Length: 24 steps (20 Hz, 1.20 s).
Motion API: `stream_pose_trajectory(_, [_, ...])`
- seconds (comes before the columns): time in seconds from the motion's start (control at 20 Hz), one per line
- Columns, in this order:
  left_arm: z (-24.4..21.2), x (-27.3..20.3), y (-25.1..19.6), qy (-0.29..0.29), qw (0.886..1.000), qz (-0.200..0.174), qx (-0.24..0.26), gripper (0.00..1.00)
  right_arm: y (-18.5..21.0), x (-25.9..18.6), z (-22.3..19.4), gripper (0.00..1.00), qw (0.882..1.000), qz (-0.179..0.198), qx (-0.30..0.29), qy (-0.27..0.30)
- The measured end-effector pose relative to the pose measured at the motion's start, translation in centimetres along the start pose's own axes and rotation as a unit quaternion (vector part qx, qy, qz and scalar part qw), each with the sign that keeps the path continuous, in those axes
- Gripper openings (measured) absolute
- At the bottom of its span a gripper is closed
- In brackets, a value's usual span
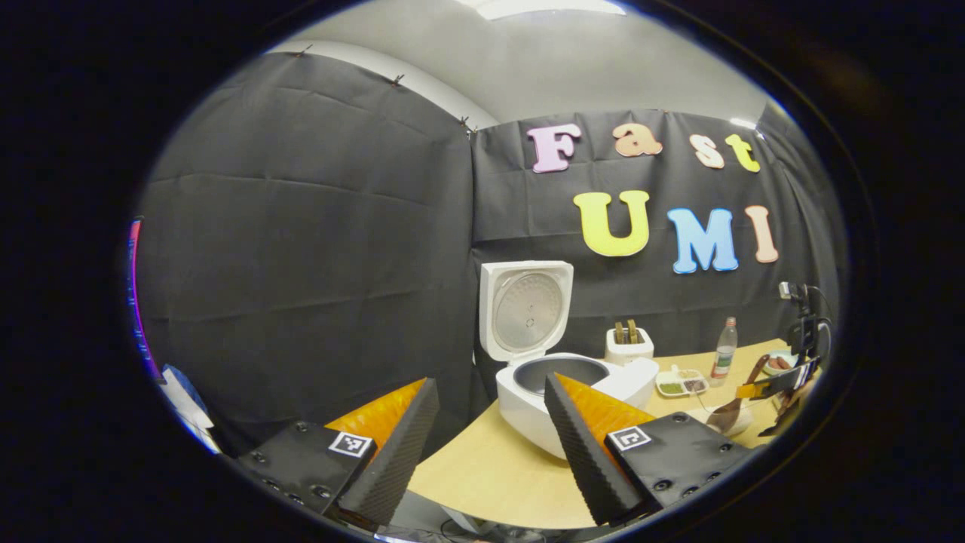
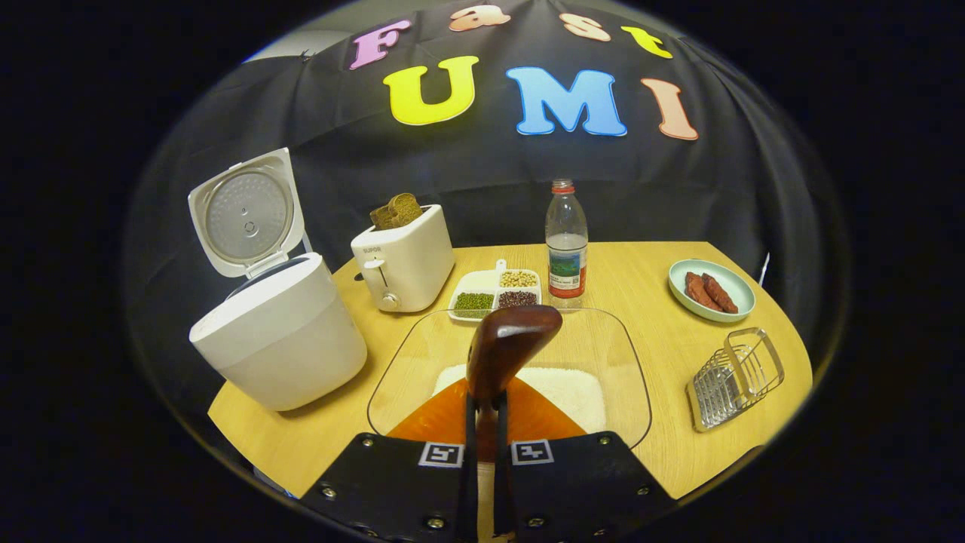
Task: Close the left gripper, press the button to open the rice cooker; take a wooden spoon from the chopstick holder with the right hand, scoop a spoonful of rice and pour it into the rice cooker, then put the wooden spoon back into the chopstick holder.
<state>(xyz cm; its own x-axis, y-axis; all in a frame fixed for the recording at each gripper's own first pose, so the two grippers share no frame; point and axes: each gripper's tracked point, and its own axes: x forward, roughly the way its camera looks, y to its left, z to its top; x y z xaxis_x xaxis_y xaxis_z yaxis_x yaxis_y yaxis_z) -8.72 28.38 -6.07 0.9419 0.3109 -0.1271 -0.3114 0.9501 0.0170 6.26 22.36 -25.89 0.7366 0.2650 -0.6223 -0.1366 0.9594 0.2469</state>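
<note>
The white rice cooker (image 2: 279,339) stands open at the table's left, lid (image 2: 245,215) upright. My right gripper (image 2: 486,396) is shut on the handle of the dark wooden spoon (image 2: 509,347). The spoon's bowl hangs over the glass bowl (image 2: 629,377), above the white rice (image 2: 573,392) in it. A wire chopstick holder (image 2: 735,377) lies on the table to the right. My left gripper (image 1: 490,378) is open, off the table's near edge, facing the open cooker (image 1: 562,373). The left gripper view also shows the right gripper (image 1: 780,385) and spoon (image 1: 735,407) far right.
A white toaster (image 2: 403,260) with bread stands behind the cooker. Beyond the glass bowl sit a sectioned dish of beans (image 2: 494,290) and a water bottle (image 2: 567,245). A green plate of sausages (image 2: 711,290) is at the back right. Black cloth walls the table's far side.
</note>
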Motion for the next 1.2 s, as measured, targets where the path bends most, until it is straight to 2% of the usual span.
stream_pose_trajectory(0.15, [0.1, -0.3, 0.2, -0.001, 1.000, 0.006, -0.002, 0.98, -0.7, 0.3, -0.2, 0.09, 0.994, 0.018, 0.106, 0.014])
stream_pose_trajectory(0.3, [0.2, -0.5, 0.0, 0.003, 1.000, 0.006, -0.002, 0.98, -1.9, 0.7, -0.4, 0.09, 0.975, 0.038, 0.218, 0.033])
stream_pose_trajectory(0.4, [1.1, -0.7, 0.1, -0.005, 1.000, 0.007, 0.006, 0.94, -2.9, 0.9, -0.1, 0.08, 0.963, 0.039, 0.263, 0.033])
stream_pose_trajectory(0.45, [1.5, -0.7, 0.2, -0.009, 1.000, 0.009, 0.010, 0.98, -3.3, 0.8, 0.2, 0.08, 0.958, 0.041, 0.281, 0.030])
stream_pose_trajectory(0.6, [1.8, -0.8, -0.1, -0.013, 1.000, 0.009, 0.012, 0.98, -3.7, 0.6, 1.9, 0.08, 0.938, 0.058, 0.341, 0.022])
stream_pose_trajectory(1.0, [1.6, -0.9, -1.2, -0.018, 1.000, 0.001, 0.018, 0.98, -3.0, -0.1, 8.1, 0.08, 0.908, 0.103, 0.407, -0.010])
stream_pose_trajectory(1.2, [0.8, -0.9, -0.6, -0.012, 1.000, 0.005, 0.009, 0.98, -0.5, -0.5, 10.9, 0.09, 0.901, 0.132, 0.413, -0.018])
